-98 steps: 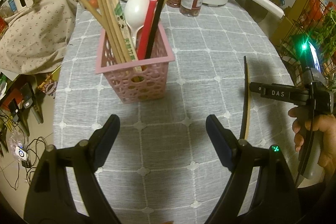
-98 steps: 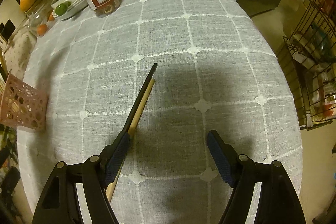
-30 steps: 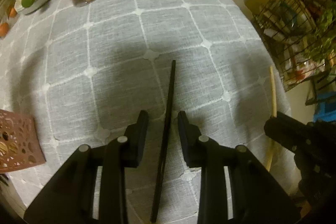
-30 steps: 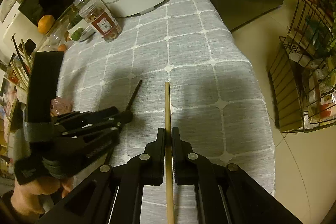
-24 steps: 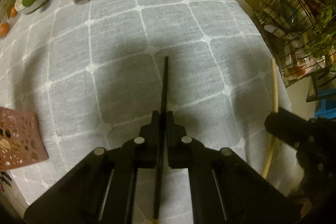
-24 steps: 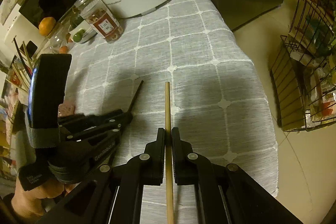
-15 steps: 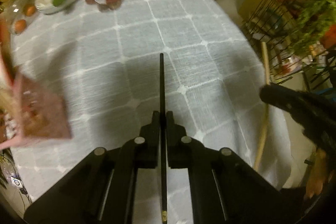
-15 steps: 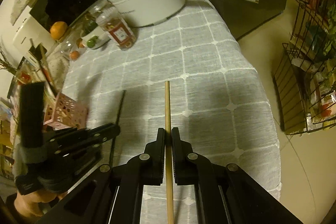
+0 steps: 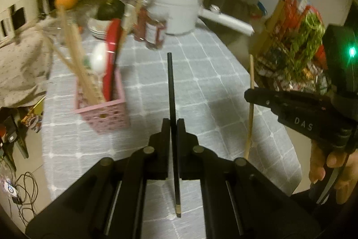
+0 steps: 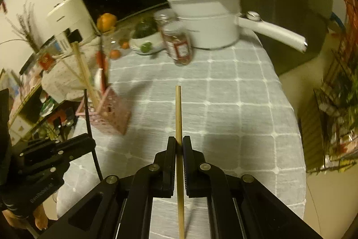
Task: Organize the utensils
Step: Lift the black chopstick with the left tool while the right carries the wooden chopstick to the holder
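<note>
Left hand-held gripper (image 9: 173,124) clamped on black chopstick (image 9: 171,91); right hand-held gripper (image 10: 178,145) clamped on wooden chopstick (image 10: 178,113). Both clear of tabletop (image 9: 201,73). Pink basket (image 9: 105,113) ahead-left, apparently crowded. Advice: tilt tips down, enter an open gap, release singly.

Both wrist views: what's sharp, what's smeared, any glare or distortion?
Left wrist view: black chopstick and fingers sharp, pink basket and white pot motion-smeared, green LED flares. Right wrist view: wooden chopstick crisp, jar and pot blurred, shadows on the tablecloth. Both: dim warm light, fisheye bending.
</note>
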Demonstrator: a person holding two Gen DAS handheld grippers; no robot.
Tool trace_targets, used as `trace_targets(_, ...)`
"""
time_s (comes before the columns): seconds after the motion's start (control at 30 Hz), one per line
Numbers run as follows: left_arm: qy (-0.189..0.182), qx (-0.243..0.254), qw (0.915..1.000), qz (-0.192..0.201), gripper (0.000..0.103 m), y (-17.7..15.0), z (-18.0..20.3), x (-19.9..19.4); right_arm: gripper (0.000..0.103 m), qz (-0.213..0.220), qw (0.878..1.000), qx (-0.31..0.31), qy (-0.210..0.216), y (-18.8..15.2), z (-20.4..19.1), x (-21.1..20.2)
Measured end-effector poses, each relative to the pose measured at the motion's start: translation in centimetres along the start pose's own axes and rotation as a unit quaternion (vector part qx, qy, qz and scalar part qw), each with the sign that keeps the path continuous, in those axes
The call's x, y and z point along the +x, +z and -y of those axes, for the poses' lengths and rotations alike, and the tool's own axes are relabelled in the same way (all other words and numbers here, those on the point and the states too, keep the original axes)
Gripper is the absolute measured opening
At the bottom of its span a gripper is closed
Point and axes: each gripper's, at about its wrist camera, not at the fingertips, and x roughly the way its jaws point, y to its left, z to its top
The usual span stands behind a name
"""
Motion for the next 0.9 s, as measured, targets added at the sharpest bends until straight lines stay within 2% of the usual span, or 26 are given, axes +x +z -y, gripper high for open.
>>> trace_targets(0.23, 0.012, -0.018, 0.9987, 0.046, 0.006, 0.3, -1.4, -3.1, 0.006, 0.035, 0.999, -0.014, 0.008, 0.7, -2.3, -1.1)
trace_targets(0.4, 0.02, -0.022, 0.9953, 0.092, 0.006, 1.0, -1.7, -5.5, 0.006, 0.06, 0.998, -0.011, 0.019, 1.8, -3.5, -1.6)
trace_targets(0.6, 0.016, -0.048, 0.9834, 0.174, 0.006, 2.0, -2.7, -9.5, 0.006, 0.092, 0.995, -0.013, 0.032, 3.0, -5.1, -2.6)
trace_targets(0.77, 0.039, -0.052, 0.9695, 0.236, 0.006, 2.6, -3.6, -12.1, 0.006, 0.111, 0.993, -0.017, 0.036, 3.7, -5.9, -3.2)
trace_targets(0.9, 0.057, -0.053, 0.961, 0.265, 0.006, 3.1, -4.3, -12.7, 0.006, 0.112, 0.993, -0.018, 0.036, 3.7, -6.1, -3.1)
